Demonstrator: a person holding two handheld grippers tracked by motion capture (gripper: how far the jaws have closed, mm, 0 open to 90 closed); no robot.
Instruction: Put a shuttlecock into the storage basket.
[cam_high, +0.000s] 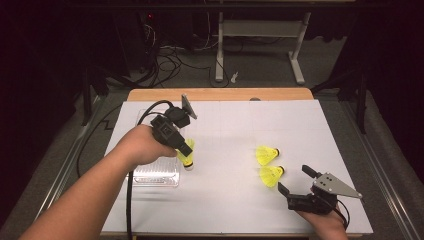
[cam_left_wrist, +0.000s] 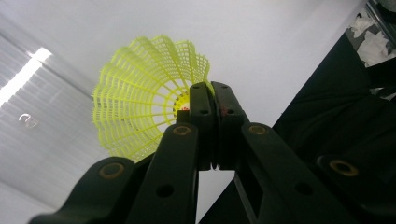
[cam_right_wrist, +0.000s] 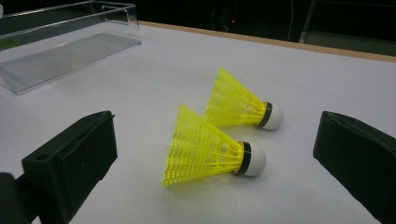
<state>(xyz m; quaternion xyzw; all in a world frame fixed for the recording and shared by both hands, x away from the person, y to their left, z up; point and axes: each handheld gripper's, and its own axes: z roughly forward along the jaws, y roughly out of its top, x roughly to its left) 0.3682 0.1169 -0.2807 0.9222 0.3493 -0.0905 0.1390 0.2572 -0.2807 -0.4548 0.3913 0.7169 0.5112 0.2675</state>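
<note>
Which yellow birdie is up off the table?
The shuttlecock pinched in the left gripper, beside the clear tray. The other two shuttlecocks lie sideways on the table.

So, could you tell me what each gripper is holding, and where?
Left gripper pinches a yellow shuttlecock by its skirt rim. Right gripper is open, holding nothing.

You are looking at a wide bare stretch of the white table sheet (cam_high: 225, 190) lying open between your hands. Two yellow mesh shuttlecocks with white cork tips, the nearer (cam_right_wrist: 212, 148) and the farther (cam_right_wrist: 240, 103), are lying just beside each other, blocking the way ahead of your right gripper (cam_high: 295, 180). The clear plastic rectangular tray (cam_high: 156, 175) is occupying the left side.
</note>
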